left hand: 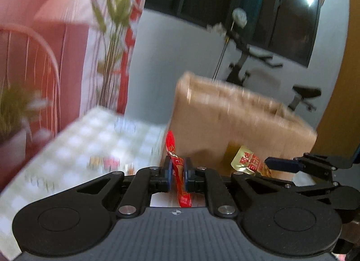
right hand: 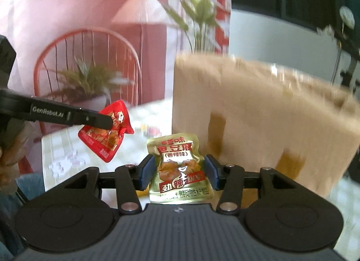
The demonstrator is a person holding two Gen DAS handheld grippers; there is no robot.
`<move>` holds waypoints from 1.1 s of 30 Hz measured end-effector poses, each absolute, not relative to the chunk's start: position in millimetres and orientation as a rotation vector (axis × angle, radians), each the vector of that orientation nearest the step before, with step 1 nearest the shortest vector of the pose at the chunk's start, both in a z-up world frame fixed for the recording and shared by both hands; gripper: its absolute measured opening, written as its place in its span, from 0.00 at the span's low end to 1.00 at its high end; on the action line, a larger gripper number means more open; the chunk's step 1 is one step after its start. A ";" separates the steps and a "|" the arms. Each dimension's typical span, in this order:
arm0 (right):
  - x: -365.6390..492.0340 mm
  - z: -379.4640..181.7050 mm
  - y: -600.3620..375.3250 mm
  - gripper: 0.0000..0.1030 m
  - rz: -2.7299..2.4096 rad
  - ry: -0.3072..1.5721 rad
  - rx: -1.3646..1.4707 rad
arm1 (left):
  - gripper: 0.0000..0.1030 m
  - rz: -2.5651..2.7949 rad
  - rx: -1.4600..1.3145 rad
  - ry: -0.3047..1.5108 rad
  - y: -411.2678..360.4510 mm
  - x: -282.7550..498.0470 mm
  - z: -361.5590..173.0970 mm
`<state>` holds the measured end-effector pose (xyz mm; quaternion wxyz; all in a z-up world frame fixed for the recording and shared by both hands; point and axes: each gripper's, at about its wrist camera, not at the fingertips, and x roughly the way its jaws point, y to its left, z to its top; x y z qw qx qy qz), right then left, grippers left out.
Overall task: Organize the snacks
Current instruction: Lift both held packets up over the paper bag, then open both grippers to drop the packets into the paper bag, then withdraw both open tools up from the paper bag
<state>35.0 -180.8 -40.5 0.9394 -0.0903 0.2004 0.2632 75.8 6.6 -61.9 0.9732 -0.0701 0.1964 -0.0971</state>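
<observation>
My left gripper [left hand: 177, 174] is shut on a red snack packet [left hand: 178, 171], seen edge-on between the blue pads. It also shows in the right wrist view [right hand: 105, 130], held in the air at the left by the left gripper's fingers [right hand: 94, 120]. My right gripper [right hand: 178, 172] is shut on a gold snack packet [right hand: 177, 166], held upright, face to the camera. It also shows in the left wrist view [left hand: 249, 160] at the right, pinched by the right gripper's fingers [left hand: 283, 164]. A brown cardboard box [right hand: 270, 114] stands just behind both packets, also in the left wrist view [left hand: 236, 123].
A checkered tablecloth [left hand: 90, 144] covers the table, with a few small packets [left hand: 105, 163] lying blurred on it. A red wire chair [right hand: 90, 58] and a potted plant [right hand: 90, 81] stand behind the table. An exercise bike [left hand: 258, 67] stands beyond the box.
</observation>
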 end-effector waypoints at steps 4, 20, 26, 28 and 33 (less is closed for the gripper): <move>45.2 -1.1 -184.4 0.50 0.531 0.325 -0.184 | 0.11 -0.212 -0.137 0.320 -0.8 89.3 -25.1; 164.3 54.6 -249.9 0.50 0.321 0.426 -0.150 | 0.11 -0.356 -0.123 0.352 -90.7 218.7 18.3; 190.4 54.7 -271.5 0.55 0.251 0.513 -0.103 | 0.29 -0.370 -0.070 0.399 -111.3 254.4 8.9; 192.5 54.8 -277.6 0.55 0.239 0.519 -0.075 | 0.45 -0.358 -0.076 0.413 -108.6 256.9 6.0; 183.9 55.8 -285.9 0.56 0.232 0.523 -0.032 | 0.46 -0.321 -0.065 0.438 -90.1 249.9 5.1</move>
